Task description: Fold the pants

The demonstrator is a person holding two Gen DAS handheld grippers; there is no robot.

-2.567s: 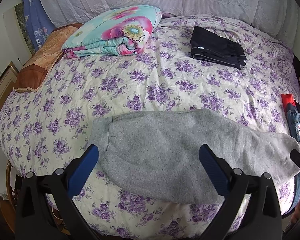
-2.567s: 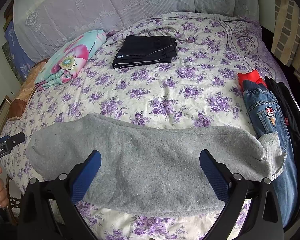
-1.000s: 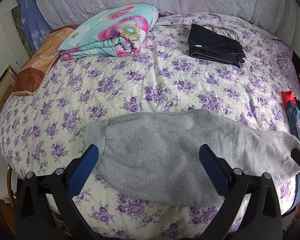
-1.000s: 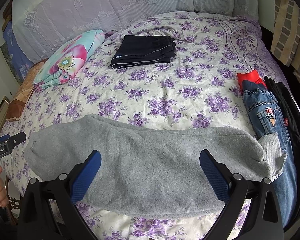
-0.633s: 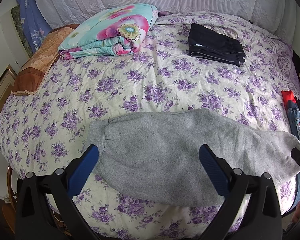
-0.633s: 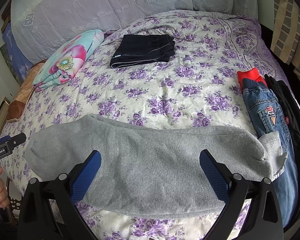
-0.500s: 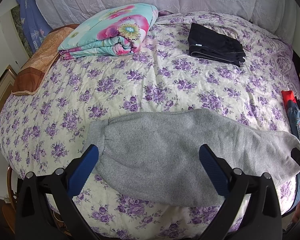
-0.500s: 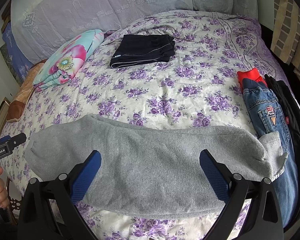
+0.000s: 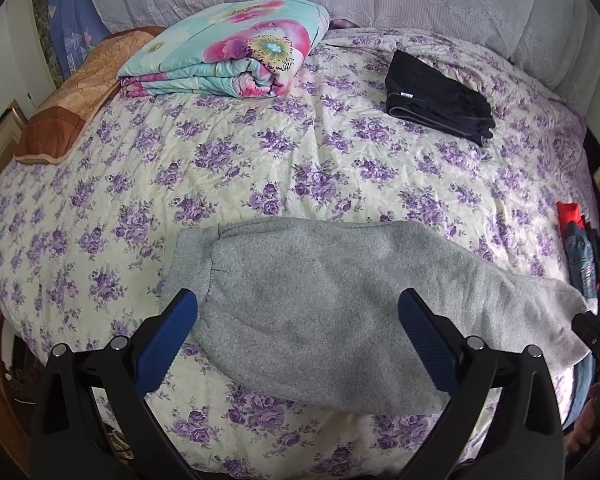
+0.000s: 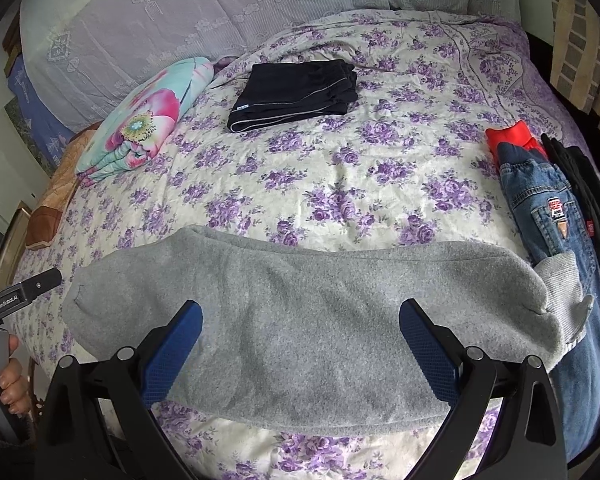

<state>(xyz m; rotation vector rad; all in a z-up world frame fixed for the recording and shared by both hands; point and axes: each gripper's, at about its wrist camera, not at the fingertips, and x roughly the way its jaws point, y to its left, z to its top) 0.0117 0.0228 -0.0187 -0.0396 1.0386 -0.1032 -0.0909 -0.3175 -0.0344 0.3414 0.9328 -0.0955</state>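
Note:
Grey fleece pants (image 9: 320, 304) lie folded lengthwise across the near part of the floral bed, waistband at the left, cuffs at the right; they also show in the right wrist view (image 10: 300, 320), where the ribbed cuffs (image 10: 564, 300) rest on a pair of jeans. My left gripper (image 9: 298, 312) is open and empty above the waistband half. My right gripper (image 10: 300, 320) is open and empty above the middle of the pants. Neither touches the cloth.
A folded black garment (image 9: 436, 100) lies at the back, also in the right wrist view (image 10: 296, 94). A folded floral quilt (image 9: 228, 50) and a brown cushion (image 9: 72, 116) sit at the back left. Jeans (image 10: 548, 216), a red garment (image 10: 508, 134) and dark clothes lie along the right edge.
Almost nothing: both grippers stay open and hover over the grey pants with only a slight drift of view. The pants have not moved.

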